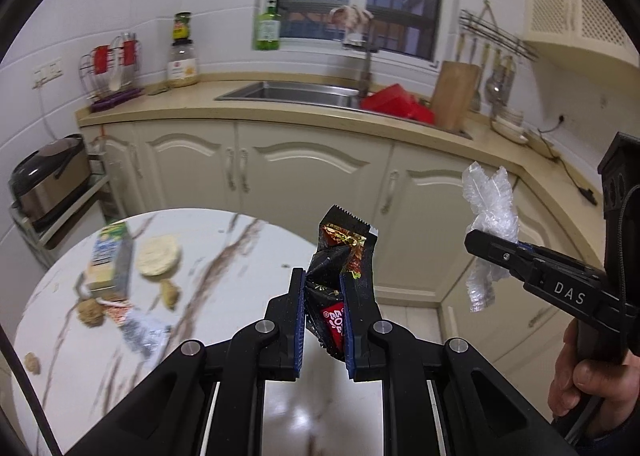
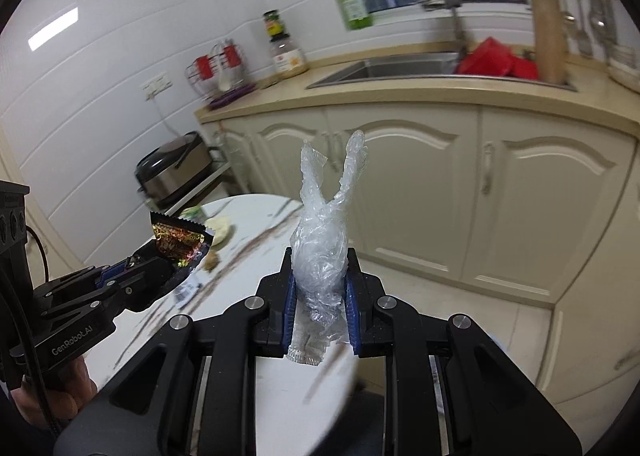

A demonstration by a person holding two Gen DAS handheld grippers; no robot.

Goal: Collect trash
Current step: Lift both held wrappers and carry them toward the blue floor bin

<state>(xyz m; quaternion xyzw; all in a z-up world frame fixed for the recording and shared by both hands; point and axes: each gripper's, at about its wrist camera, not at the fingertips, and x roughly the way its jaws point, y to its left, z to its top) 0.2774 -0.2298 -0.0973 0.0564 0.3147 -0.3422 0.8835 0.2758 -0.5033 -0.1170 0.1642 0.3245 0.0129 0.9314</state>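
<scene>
Home kitchen — sink [image 1: 288, 93], cream cabinets [image 1: 312, 176], rice cooker [image 1: 48, 180].

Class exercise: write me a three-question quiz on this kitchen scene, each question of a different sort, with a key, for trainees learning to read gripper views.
1. True or false: the left gripper is empty.
2. What does the right gripper hold? A) a carton B) a clear plastic glove C) a spoon
3. Fill in: the carton lies on the round ___.

Key:
1. False; it is shut on a black wrapper.
2. B
3. table
</scene>
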